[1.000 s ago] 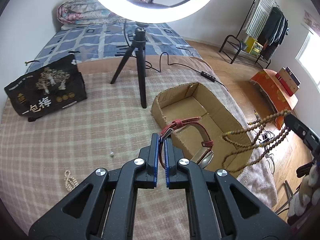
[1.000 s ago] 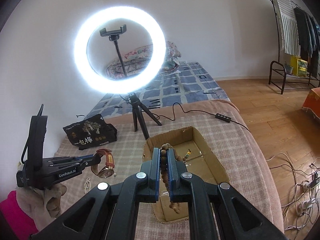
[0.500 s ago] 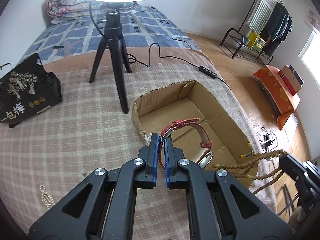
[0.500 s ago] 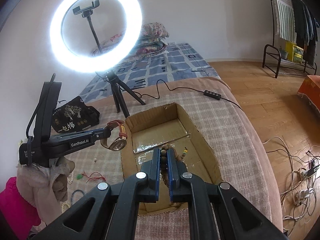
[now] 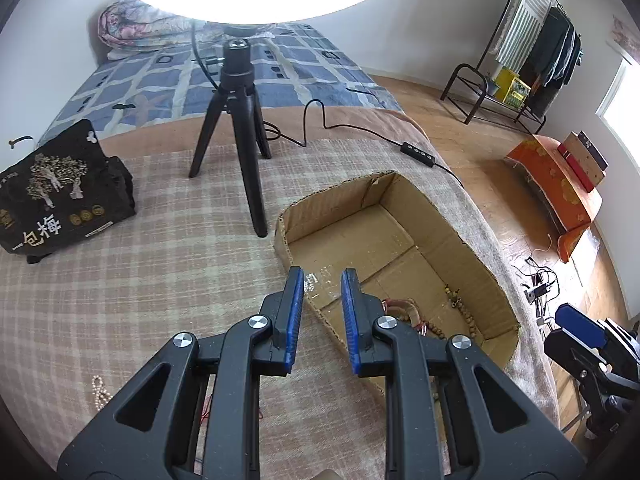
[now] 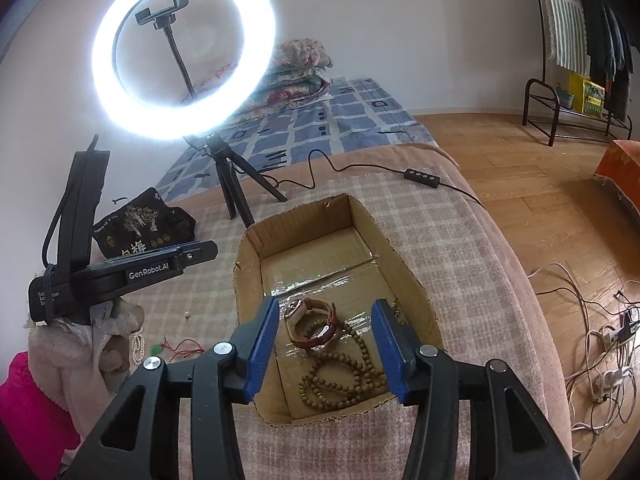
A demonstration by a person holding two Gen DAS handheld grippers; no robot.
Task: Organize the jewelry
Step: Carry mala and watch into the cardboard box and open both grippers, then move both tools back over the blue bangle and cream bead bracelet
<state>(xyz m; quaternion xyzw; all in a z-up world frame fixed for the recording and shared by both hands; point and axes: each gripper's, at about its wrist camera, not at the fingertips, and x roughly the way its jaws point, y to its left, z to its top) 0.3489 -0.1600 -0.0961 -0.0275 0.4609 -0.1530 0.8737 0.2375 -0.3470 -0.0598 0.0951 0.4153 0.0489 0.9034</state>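
An open cardboard box (image 6: 404, 268) lies on the checked blanket. Inside it rest a red-strap watch (image 6: 316, 320) and a wooden bead necklace (image 6: 340, 376). My right gripper (image 6: 324, 312) is open and empty above the box's near end. My left gripper (image 5: 320, 284) is open and empty over the box's left near corner (image 5: 288, 240); the watch strap (image 5: 400, 306) and beads (image 5: 466, 316) show past its right finger. In the right wrist view the left gripper (image 6: 200, 250) sits left of the box. A pearl string (image 5: 100, 390) and a red cord with a green bead (image 6: 176, 348) lie on the blanket.
A ring light on a black tripod (image 5: 244, 128) stands behind the box, its cable and switch (image 6: 420, 174) trailing right. A black printed bag (image 5: 60, 188) lies at the left. The bed edge drops to a wooden floor with cables (image 6: 600, 344) on the right.
Both grippers have opened. The watch has dropped from the left gripper and the bead necklace from the right gripper; both now lie in the box. The left gripper moved left of the box.
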